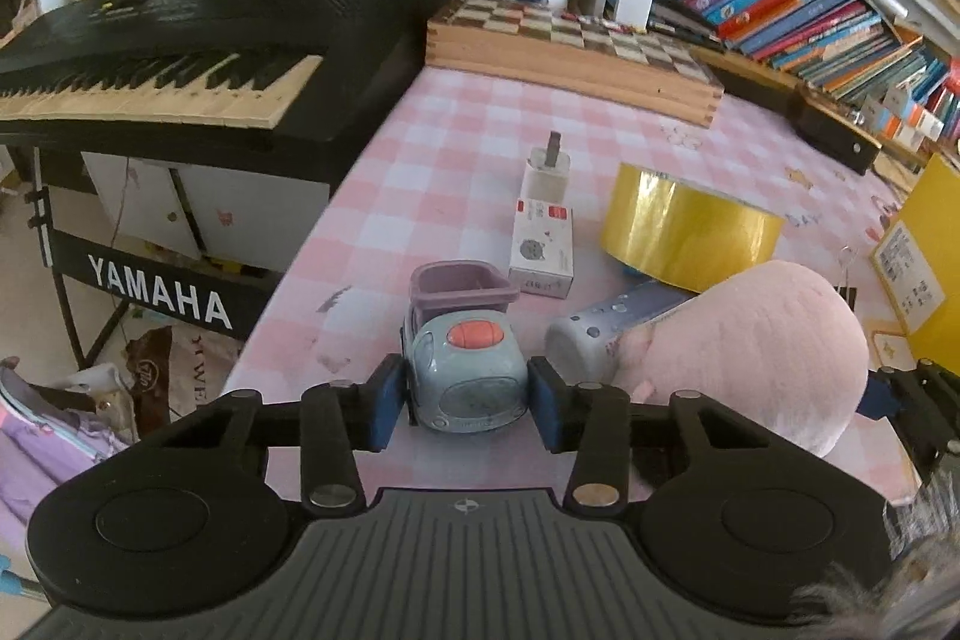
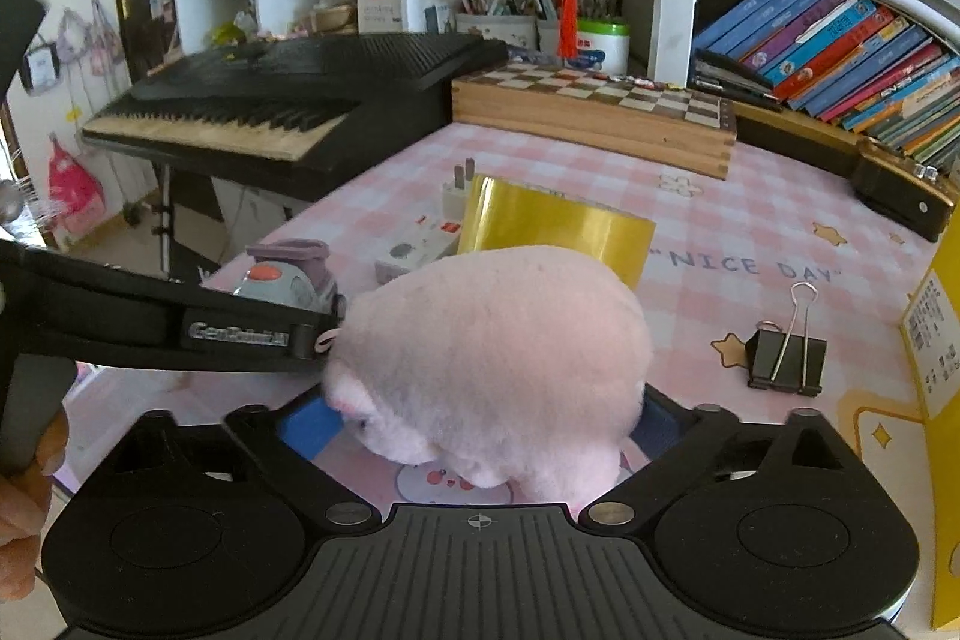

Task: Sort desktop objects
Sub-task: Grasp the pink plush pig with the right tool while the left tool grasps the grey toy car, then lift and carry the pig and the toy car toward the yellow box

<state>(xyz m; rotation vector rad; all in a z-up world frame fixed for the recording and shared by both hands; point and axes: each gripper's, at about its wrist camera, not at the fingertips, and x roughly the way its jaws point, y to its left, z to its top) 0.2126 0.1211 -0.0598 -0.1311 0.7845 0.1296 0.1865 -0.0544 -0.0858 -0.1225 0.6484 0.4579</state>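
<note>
Two hand-held grippers work low in frame on the pink checked table (image 1: 480,148); the left hand-held gripper (image 1: 468,400) has narrowed onto the toy truck (image 1: 465,370), pads touching its sides; the right hand-held gripper (image 2: 486,430) stands wide around the pink plush (image 2: 492,358), contact hidden; only the right view shows the binder clip (image 2: 786,358)

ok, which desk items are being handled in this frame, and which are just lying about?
In play:
- blue-grey toy truck with orange button, between the left tool pads
- pink plush animal, between the right tool pads

Lying about:
- gold tape roll
- small white box
- black binder clip
- wooden chessboard
- black keyboard
</note>
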